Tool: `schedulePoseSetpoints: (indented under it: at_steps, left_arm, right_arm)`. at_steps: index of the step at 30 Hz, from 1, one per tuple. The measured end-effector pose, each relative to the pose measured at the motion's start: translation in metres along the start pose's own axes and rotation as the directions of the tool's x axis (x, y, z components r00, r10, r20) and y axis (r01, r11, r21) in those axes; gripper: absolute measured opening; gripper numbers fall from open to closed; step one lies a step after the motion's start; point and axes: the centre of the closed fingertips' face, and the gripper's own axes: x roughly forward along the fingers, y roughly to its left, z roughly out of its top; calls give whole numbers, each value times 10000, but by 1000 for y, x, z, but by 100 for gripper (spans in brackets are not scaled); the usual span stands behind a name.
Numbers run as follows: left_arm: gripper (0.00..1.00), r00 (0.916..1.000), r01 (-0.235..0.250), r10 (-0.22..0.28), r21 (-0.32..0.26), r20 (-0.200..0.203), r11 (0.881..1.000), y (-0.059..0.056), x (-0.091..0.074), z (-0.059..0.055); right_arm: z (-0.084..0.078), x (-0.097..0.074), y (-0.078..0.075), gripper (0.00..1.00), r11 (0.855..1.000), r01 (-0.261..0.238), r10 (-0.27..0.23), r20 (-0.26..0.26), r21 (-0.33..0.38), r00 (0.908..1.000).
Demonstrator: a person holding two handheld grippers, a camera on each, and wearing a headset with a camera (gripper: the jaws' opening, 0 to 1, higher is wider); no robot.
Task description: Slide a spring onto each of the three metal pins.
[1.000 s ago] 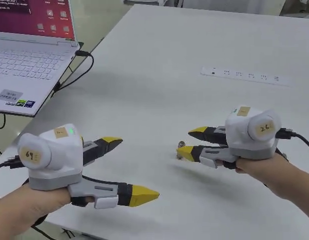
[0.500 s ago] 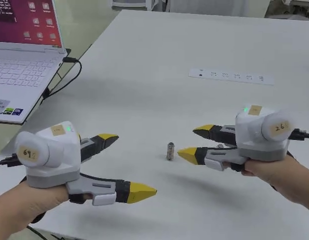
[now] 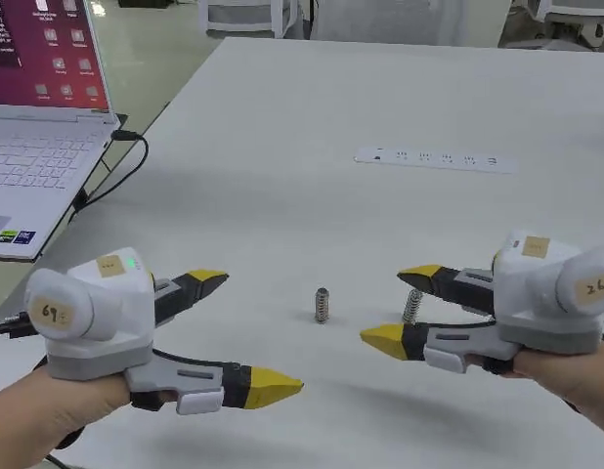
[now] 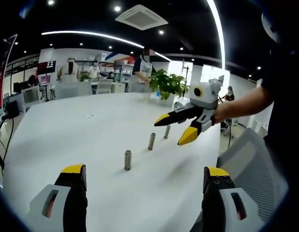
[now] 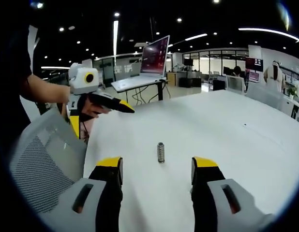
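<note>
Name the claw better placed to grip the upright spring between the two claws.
Right. The right claw is open and looks nearer the spring, which sits centred between its jaws; the left claw looks farther back.

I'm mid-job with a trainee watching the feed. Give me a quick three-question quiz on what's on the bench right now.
1. True or false: the white-and-black, yellow-tipped left gripper and the matching right gripper both stand open, holding nothing.
2. In the left gripper view, how many small upright metal pins wrapped in coil springs stand on the white table?
3. What lies flat on the table beyond the grippers? A) a long white power strip B) a red toolbox C) a blue tray
Key: 1 true; 2 three; 3 A.
</note>
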Motion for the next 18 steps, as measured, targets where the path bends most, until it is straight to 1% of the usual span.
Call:
schedulePoseSetpoints:
  at_steps: [2, 5, 7, 11, 14, 15, 18]
  left_arm:
    - [98, 10000, -8, 8, 13, 12, 10000, -1, -1, 1]
    - [98, 10000, 0, 0, -1, -74, 10000, -1, -1, 0]
    - [98, 10000, 26, -25, 18, -87, 10000, -3, -2, 1]
    - [98, 10000, -24, 24, -10, 22, 10000, -3, -1, 4]
    - [98, 9997, -99, 98, 21, 201, 9999, -2, -1, 9]
    - [98, 9997, -135, 134, 39, 225, 9999, -2, -1, 10]
    - [98, 9996, -139, 137, 82, 251, 9999, -3, 0, 11]
  right_arm:
    - [-2, -9, 0, 61, 9998, 91, -92, 50, 152, 9999]
    - [-3, -22, 1, 65, 9990, 144, -152, 185, 416, 9997]
    - [-3, -29, 4, 68, 9991, 114, -126, 309, 400, 9994]
    - [-8, -45, 10, 73, 9992, 184, -195, 305, 347, 9993]
    - [-16, -58, 8, 76, 9973, 409, -428, 315, 609, 9986]
    - [-20, -63, 6, 77, 9954, 538, -565, 326, 796, 9979]
    - [-29, -77, -2, 78, 9897, 961, -1002, 342, 1060, 9944]
